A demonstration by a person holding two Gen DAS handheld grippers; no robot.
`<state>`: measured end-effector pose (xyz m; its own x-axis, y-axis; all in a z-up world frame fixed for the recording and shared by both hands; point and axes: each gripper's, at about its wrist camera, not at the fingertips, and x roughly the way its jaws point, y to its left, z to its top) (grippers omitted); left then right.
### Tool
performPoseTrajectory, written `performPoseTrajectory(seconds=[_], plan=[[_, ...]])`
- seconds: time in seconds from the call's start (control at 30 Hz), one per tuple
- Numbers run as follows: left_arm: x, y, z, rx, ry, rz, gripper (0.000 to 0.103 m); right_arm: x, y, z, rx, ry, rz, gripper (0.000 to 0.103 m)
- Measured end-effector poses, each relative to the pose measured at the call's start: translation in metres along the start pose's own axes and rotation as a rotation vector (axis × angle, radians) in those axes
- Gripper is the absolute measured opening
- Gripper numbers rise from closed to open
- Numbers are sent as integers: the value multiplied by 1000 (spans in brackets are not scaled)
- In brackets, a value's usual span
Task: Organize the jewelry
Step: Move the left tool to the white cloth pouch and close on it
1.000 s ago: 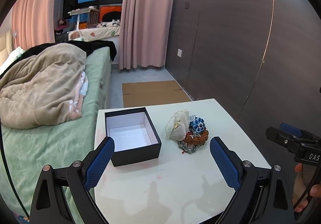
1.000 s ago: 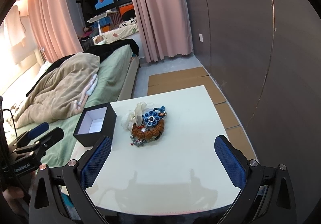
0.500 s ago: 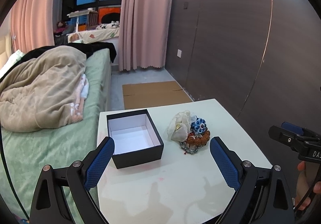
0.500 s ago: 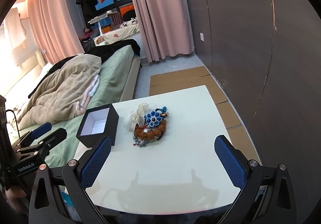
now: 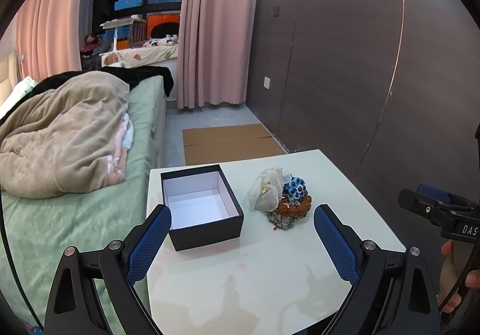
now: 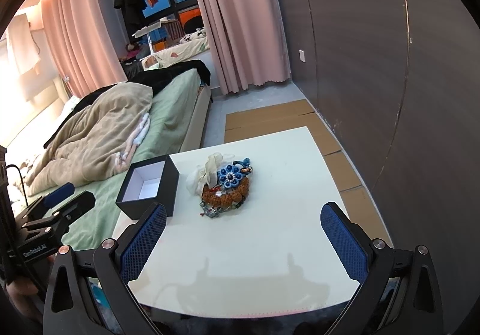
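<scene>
A pile of jewelry (image 5: 282, 199) lies on the white table (image 5: 270, 269): a cream fabric flower, a blue flower piece, a brown bead bracelet and a metal chain. It also shows in the right wrist view (image 6: 223, 185). An open black box (image 5: 201, 205) with a white inside stands left of the pile, empty; it also shows in the right wrist view (image 6: 148, 186). My left gripper (image 5: 242, 240) is open and empty, above the table's near part. My right gripper (image 6: 243, 240) is open and empty, near the table's front edge.
A bed (image 5: 84, 185) with a green sheet and a beige blanket (image 5: 66, 137) stands against the table's left side. A dark panelled wall (image 5: 345, 64) runs along the right. Flattened cardboard (image 5: 228, 143) lies on the floor beyond the table. Pink curtains hang at the back.
Both grippers have shifted slightly; the box and the pile sit a little further right in the left view. Nothing on the table has moved. Both grippers stay open.
</scene>
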<state>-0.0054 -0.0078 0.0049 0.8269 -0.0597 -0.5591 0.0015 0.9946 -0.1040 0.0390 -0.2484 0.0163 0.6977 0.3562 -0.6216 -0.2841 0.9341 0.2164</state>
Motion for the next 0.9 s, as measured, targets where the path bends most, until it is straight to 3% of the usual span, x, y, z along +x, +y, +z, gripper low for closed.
performPoseTrajectory(seconds=[0.83, 0.9], plan=[[16, -12, 10, -6, 2, -27, 96, 8, -11, 7, 58, 3, 63, 103], [20, -12, 10, 0, 3, -36, 92, 11, -14, 10, 73, 4, 73, 103]])
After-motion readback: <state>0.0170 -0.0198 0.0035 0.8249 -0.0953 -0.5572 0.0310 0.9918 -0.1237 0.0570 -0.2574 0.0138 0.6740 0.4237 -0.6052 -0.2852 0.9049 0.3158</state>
